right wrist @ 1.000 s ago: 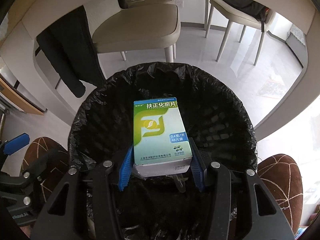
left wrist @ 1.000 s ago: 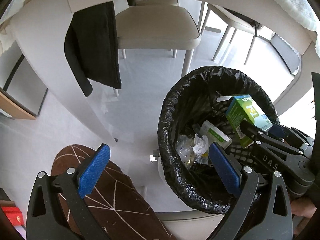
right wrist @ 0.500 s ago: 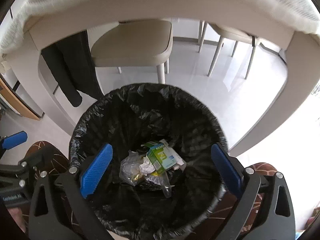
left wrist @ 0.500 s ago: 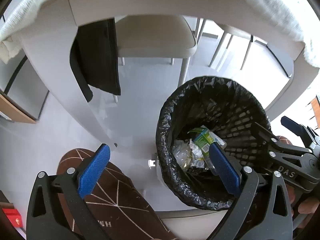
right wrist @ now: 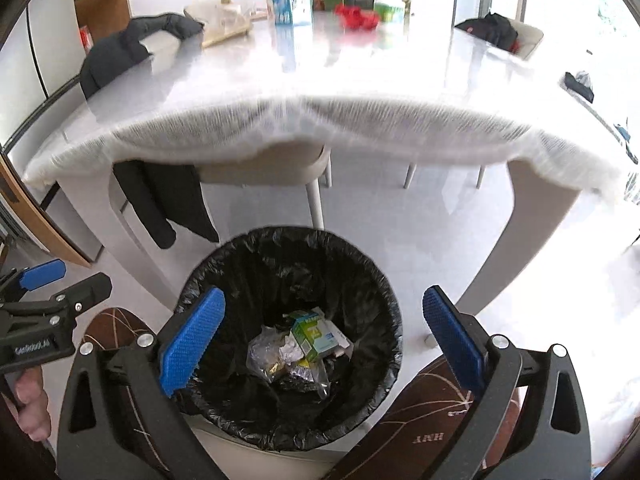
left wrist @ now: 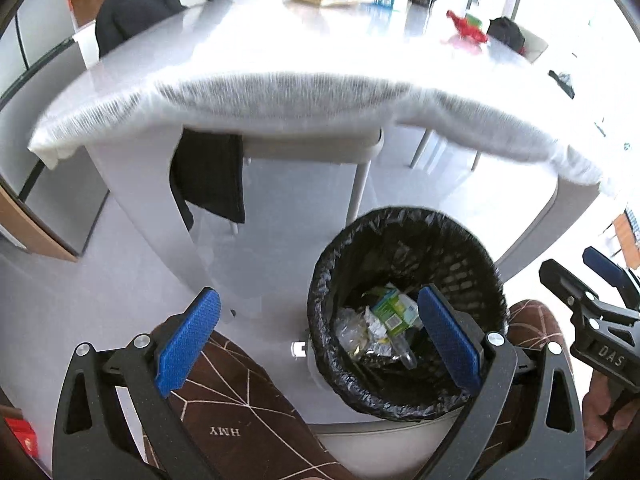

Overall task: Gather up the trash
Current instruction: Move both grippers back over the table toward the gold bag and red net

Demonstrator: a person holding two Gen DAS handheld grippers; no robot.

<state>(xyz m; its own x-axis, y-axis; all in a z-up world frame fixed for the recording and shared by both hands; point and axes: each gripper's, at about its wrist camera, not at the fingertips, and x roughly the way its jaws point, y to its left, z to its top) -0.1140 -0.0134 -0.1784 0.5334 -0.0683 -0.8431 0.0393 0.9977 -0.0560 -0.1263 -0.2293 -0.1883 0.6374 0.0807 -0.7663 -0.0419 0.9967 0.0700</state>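
- The right tongs (right wrist: pixel 322 344), which had gripped the box (right wrist: pixel 312 334) a second earlier, stood wide open and empty.
- The box lay in the bin (right wrist: pixel 288 240) below them.
- The left tongs (left wrist: pixel 320 344) gaped empty; the worktop (left wrist: pixel 320 60) had come into view beyond.

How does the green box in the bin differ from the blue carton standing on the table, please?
The green box lies tilted among crumpled wrappers inside the black-lined bin; the blue carton stands upright on the table. The green box is discarded trash low on the floor, the blue carton sits among other items at the table's far end. Both are small printed cardboard packs.
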